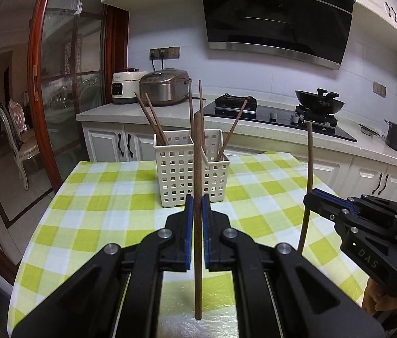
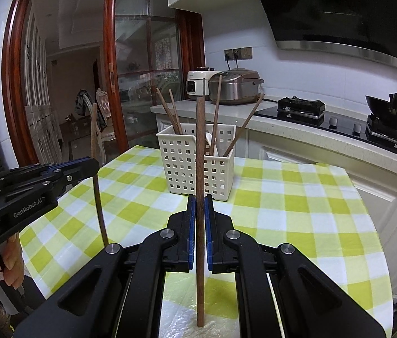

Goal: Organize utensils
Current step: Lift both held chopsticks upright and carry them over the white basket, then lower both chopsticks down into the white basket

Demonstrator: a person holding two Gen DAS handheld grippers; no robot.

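Observation:
A white perforated utensil basket stands on the checked tablecloth and holds several brown chopsticks. It also shows in the right wrist view. My left gripper is shut on an upright brown chopstick, in front of the basket. My right gripper is shut on another upright brown chopstick, also in front of the basket. The right gripper shows at the right of the left view with its chopstick. The left gripper shows at the left of the right view with its chopstick.
The table has a green and white checked cloth. Behind it runs a counter with two rice cookers, a gas hob and a black wok. A wooden-framed glass door is at left.

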